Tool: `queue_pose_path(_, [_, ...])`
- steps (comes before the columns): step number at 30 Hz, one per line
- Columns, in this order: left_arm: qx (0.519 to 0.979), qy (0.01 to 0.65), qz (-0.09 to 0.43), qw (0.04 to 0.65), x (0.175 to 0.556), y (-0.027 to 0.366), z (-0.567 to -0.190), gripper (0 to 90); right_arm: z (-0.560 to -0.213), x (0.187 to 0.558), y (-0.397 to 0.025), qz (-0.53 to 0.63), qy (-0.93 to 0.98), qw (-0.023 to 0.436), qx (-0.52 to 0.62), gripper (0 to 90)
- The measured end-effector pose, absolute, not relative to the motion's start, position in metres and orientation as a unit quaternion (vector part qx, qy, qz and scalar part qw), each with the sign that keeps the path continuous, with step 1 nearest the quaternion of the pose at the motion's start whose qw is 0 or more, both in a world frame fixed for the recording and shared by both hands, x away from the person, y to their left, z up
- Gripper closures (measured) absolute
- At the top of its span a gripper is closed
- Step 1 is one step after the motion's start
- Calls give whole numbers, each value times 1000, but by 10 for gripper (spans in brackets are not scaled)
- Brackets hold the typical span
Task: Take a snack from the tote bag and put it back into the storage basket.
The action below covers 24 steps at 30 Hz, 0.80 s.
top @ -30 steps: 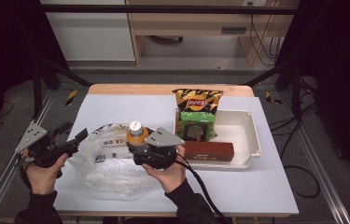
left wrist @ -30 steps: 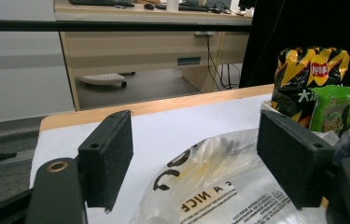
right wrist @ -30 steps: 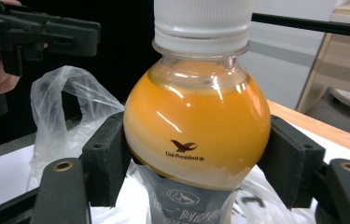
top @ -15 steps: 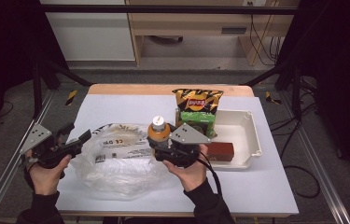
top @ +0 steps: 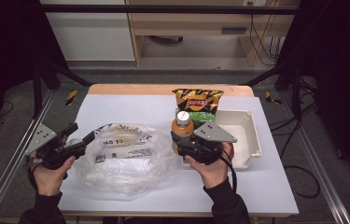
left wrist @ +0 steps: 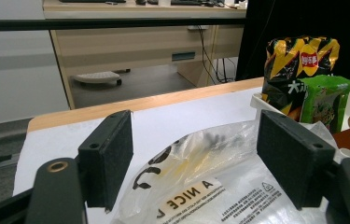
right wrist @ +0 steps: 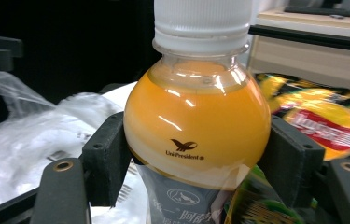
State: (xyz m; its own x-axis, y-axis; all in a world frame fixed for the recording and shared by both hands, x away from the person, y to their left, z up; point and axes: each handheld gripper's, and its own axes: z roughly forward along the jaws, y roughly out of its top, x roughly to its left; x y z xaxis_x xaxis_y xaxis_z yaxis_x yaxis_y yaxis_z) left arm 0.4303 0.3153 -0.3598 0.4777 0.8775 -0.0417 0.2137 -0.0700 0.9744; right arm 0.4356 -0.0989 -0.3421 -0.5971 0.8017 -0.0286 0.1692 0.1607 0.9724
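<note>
A white table [top: 130, 105] with a wooden far edge carries everything here. On its left half lies a crumpled clear plastic bag [top: 123, 158] with black print, its mouth loosely gaping; whether anything is inside cannot be told. To the right sits a white tray [top: 252, 135], holding a black-and-yellow chip bag [top: 197, 99] that stands upright at the tray's far left corner, with a green packet [left wrist: 324, 100] leaning just in front of it. The right gripper [top: 184, 145] sits between the plastic bag and the tray, its jaws closed tight on the sides of an orange juice bottle [right wrist: 196, 126] with a white cap, which stands upright in the grip just at the tray's left edge, in front of the chip bag and the packet. The left gripper [top: 80, 140] is at the plastic bag's left edge, its jaws spread wide and holding nothing, with the bag's rumpled top just beyond them.
</note>
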Motion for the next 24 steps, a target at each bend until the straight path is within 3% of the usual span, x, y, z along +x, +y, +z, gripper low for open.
queue_pose_path(24, [673,408,303,538,432,309,-364,264,-362,443,-198,512,670,332,424,314])
